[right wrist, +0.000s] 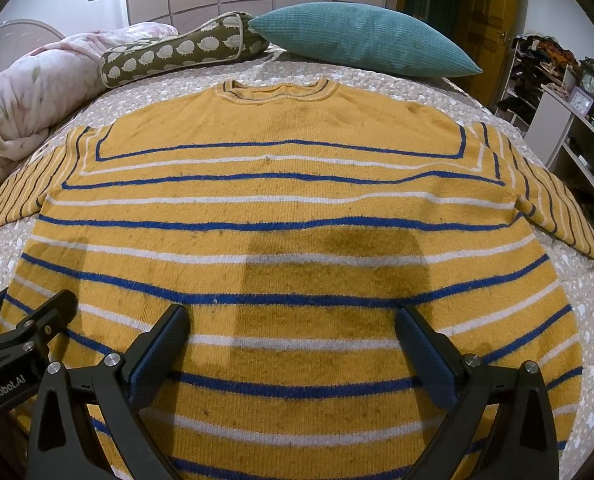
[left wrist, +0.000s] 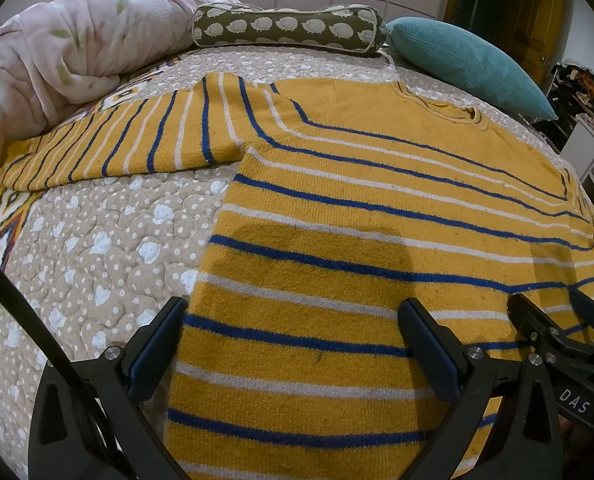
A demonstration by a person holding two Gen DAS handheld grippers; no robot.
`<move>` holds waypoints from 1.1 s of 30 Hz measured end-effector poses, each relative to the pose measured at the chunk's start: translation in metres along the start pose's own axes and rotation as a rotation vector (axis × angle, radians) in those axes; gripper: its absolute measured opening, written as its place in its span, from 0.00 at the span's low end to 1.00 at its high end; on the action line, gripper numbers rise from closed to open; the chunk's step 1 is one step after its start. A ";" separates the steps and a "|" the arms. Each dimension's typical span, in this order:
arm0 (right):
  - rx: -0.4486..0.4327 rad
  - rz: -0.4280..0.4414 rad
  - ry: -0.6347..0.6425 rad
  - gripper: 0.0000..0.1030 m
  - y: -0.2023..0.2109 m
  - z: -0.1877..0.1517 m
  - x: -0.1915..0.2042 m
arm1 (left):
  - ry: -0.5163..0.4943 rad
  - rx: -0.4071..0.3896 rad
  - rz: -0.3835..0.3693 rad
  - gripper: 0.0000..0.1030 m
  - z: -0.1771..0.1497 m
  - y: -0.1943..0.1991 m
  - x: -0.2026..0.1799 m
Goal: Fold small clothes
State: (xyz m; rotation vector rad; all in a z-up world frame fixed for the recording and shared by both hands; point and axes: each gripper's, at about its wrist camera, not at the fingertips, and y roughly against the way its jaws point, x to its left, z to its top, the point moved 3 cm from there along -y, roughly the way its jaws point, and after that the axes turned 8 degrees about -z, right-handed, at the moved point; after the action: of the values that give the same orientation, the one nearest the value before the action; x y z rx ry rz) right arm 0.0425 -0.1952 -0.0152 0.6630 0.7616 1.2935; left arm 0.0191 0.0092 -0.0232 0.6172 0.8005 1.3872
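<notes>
Mustard-yellow knit with blue and white stripes fills both views: a small sweater [right wrist: 281,200] lies flat and face up on the bed [left wrist: 109,240], collar toward the pillows, both sleeves spread out to the sides.

At the far left a crumpled pink floral comforter [left wrist: 57,52] is bunched up against the quilted, dotted bed cover. The sweater's left sleeve [left wrist: 109,148] stretches out toward it. Next along the head of the bed comes an olive bolster with a hedgehog print [left wrist: 289,28], then a teal ribbed cushion [right wrist: 361,40] just beside it, their ends touching or nearly so.

The left tool [left wrist: 293,344] hovers low over the sweater's left edge near the hem, its fingers spread wide, one over the bed cover and the other over the knit, nothing between them. Just to its right, the right tool [right wrist: 293,348] hangs over the middle of the lower body, its fingers likewise spread wide and holding nothing; its shadow falls on the stripes ahead.

At the far right, beyond the bed, stand shelves [right wrist: 569,128] with small clocks [right wrist: 589,80] and clutter.
</notes>
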 end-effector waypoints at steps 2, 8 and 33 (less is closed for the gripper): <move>-0.001 0.000 0.001 1.00 0.000 0.000 0.000 | -0.001 0.000 0.001 1.00 0.000 0.000 0.000; -0.002 -0.001 0.000 1.00 0.001 -0.001 0.001 | -0.002 0.002 0.004 1.00 0.000 0.001 0.000; -0.005 -0.009 0.006 1.00 0.003 -0.002 0.002 | 0.000 0.061 -0.009 1.00 -0.001 0.007 0.003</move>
State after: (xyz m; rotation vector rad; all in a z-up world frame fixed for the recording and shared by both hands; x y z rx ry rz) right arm 0.0391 -0.1927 -0.0140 0.6513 0.7653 1.2896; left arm 0.0140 0.0129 -0.0191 0.6600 0.8473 1.3584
